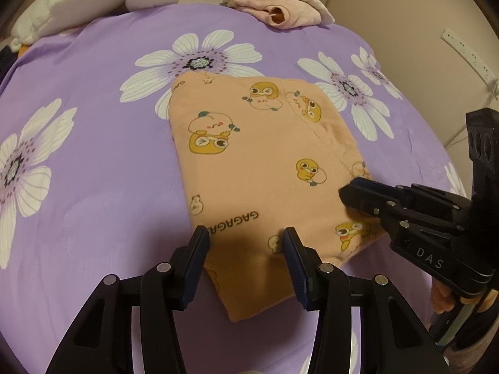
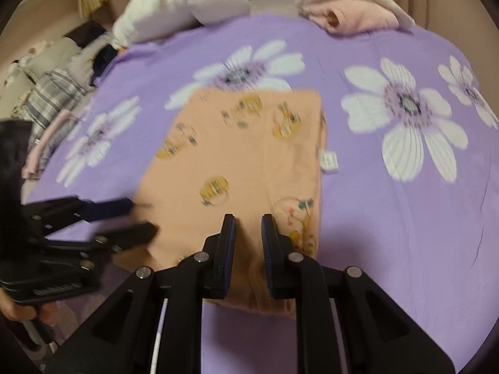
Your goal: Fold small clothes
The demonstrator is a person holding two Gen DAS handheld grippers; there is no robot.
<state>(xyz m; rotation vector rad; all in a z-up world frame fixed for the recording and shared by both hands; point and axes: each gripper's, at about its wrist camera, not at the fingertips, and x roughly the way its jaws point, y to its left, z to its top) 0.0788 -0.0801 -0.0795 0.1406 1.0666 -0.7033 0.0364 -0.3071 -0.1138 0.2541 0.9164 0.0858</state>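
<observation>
My two claws hang over a small peach-orange cotton garment printed with yellow ducklings, which lies flat, already folded into a rough rectangle, in the middle of the purple bedspread with big white daisies. My left gripper has its jaws spread wide with nothing between them, poised over the garment's near edge. My right gripper shows a narrower gap, also holding nothing as far as I can see; its view is blurred, so I cannot say whether the pads touch the cloth.

I judge the piece light, limp and thin: it will sag and slide out of shape if I lift it by one point. I would pinch it through all layers at two corners of one edge, one claw each. A white care label sticks out at its right side. A heap of pink and cream clothes sits at the far edge.
</observation>
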